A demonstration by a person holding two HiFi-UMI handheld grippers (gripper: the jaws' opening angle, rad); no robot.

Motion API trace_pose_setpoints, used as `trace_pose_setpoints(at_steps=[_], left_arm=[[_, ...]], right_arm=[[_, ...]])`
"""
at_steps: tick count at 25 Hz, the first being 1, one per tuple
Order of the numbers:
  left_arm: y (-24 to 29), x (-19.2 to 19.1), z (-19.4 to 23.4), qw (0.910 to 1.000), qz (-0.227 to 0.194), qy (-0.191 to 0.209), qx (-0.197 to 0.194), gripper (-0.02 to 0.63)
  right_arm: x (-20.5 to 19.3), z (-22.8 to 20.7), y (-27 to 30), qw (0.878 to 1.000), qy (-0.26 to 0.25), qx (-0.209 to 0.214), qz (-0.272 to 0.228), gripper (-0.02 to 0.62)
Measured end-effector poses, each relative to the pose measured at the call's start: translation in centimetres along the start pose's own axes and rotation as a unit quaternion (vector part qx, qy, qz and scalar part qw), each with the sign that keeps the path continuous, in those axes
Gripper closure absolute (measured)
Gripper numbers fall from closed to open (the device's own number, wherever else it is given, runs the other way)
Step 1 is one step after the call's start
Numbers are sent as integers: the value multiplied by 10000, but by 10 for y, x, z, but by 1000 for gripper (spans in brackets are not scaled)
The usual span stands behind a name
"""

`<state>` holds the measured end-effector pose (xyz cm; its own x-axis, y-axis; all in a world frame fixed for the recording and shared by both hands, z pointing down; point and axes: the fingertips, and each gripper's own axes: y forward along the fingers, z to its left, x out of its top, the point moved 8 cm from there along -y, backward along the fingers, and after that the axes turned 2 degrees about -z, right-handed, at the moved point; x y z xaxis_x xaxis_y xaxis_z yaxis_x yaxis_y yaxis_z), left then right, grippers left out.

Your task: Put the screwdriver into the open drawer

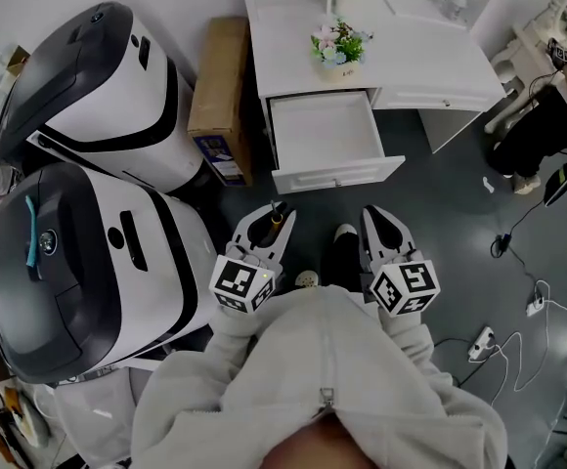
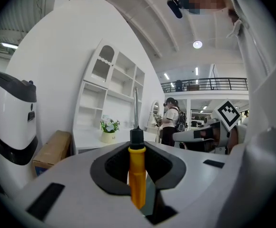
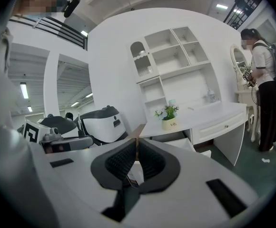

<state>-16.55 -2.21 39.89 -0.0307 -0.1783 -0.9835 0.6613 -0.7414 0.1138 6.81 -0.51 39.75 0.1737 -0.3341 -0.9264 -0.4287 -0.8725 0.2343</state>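
1. While short of the open drawer (image 1: 325, 130): screwdriver (image 2: 137, 175), yellow handle pinched in left gripper (image 1: 267, 221).
2. Beside it, equally short of drawer: right gripper (image 1: 383, 225), jaws together, empty.
3. Pickup done; placing into empty drawer outstanding.

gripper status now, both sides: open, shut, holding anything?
Left gripper: closed on the screwdriver, its yellow handle between the jaws.
Right gripper: closed, jaws together, nothing held.
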Motion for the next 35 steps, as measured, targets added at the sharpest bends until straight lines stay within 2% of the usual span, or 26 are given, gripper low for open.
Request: trace_pose_setpoints(at_steps=[9,13,17,21,29,35], left_arm=[[31,-4,15,9998,131,-80,117,535],[64,0,30,9997,209,-21,156,535],[103,9,41,9996,279,80,35,535],[140,8,55,9986,500,145,-98,535],[209,3,87,9957,908,140,-116,535],[256,-8,106,9882,1467,363,-260,535]], right_arm=[[3,-26,33,9997,61,146,171,557],[12,-48,57,9996,92,205,195,557],[26,-77,82,9995,128,242,186,557],[38,-102,116,9992,106,306,216,557],[49,-143,173,9976,173,460,477,557],[49,-159,201,9957,201,609,674,557]])
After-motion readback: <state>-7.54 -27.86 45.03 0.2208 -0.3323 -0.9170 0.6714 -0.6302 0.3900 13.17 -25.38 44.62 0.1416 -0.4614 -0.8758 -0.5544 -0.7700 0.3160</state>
